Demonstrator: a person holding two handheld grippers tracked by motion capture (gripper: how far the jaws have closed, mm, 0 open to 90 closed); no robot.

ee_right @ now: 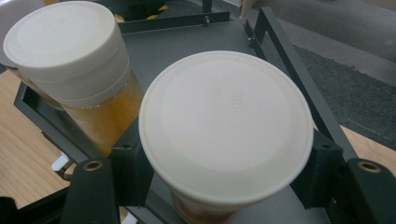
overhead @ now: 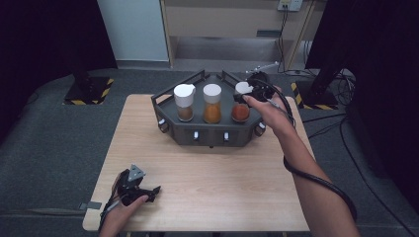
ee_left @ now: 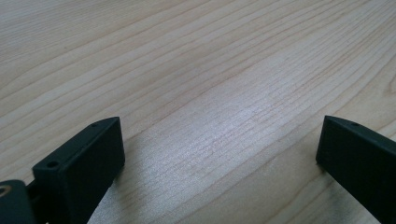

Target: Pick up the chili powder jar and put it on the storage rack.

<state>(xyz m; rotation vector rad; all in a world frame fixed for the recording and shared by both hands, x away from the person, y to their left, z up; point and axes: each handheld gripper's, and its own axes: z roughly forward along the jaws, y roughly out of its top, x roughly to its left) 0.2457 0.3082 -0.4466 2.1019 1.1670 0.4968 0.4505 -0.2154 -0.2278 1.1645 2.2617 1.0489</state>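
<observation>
Two jaws of the right gripper (ee_right: 224, 172) clamp the white-lidded jar (ee_right: 226, 126) sitting between them in the rack (ee_right: 299, 88)

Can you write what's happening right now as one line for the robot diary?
right hand-held gripper: shut on red spice jar | rack: holds three jars | left hand-held gripper: open, over table

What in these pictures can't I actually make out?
- Right gripper view: contents of the held jar, hidden under its own white lid.
- High view: right gripper jaws, covered by the hand.
- Left gripper view: left gripper body, cut off by the bottom edge.
- High view: jar labels, too small.
</observation>
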